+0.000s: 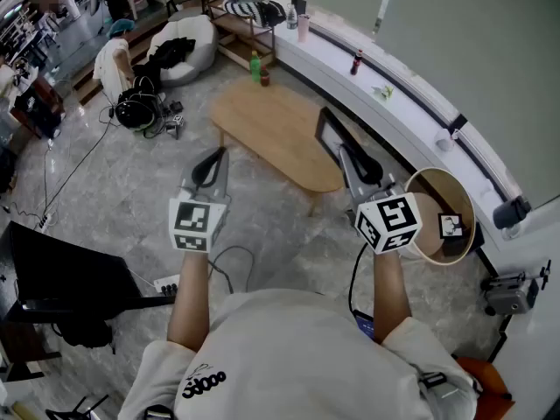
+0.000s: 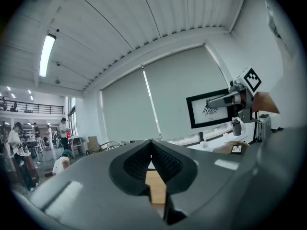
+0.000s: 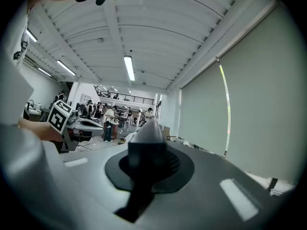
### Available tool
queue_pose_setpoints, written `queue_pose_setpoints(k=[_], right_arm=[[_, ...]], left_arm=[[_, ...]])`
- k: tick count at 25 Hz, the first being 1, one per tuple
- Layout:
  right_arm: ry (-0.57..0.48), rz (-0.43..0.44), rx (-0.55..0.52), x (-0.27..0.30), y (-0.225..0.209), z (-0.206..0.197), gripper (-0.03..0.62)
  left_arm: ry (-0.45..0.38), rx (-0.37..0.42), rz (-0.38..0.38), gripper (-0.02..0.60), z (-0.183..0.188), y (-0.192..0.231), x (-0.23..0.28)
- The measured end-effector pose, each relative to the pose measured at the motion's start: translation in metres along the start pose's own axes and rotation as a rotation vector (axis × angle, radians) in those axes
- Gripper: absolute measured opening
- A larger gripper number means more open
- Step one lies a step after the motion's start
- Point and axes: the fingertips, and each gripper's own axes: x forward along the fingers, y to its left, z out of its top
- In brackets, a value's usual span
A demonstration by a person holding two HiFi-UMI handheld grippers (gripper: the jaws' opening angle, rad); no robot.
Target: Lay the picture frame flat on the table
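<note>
There were two tongs, the left tongs (image 1: pixel 213 157) and the right tongs (image 1: pixel 348 157), one picture frame (image 1: pixel 326 131), one oval wooden desk (image 1: pixel 271 129), one green bottle (image 1: pixel 255 66), one dark bottle (image 1: pixel 356 61), one pink cup (image 1: pixel 304 26) and one beanbag (image 1: pixel 203 35).

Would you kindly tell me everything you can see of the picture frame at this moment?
The picture frame is a thin rectangle with a black border around a white sheet bearing a dark, sketchy drawing. It is off the wooden table, held upright in the air, long side roughly level, by the right gripper, whose jaws are shut on its edge. Nothing else touches it.
</note>
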Motion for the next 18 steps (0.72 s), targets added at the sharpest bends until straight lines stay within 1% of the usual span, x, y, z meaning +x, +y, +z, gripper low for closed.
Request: queue_pose_setpoints(k=[5,10,15,18], right_arm=[[0.003,0.002,0.025,-0.003,0.001,-0.006,0.014],[-0.001,-0.009,0.047,-0.014,-0.012,-0.01,0.014],[0.012,-0.014,0.05,-0.02,-0.027,-0.022,0.014],[0.02,-0.002,0.058,-0.025,-0.036,-0.029,0.014]], left_arm=[[0.001,0.003,-0.002,0.009,0.002,-0.006,0.002],[0.018,0.012,0.004,0.009,0.0,-0.02,0.001],[0.052,0.001,0.015,0.009,-0.015,-0.033,0.001],[0.072,-0.012,0.024,0.009,-0.022,-0.043,0.005]])
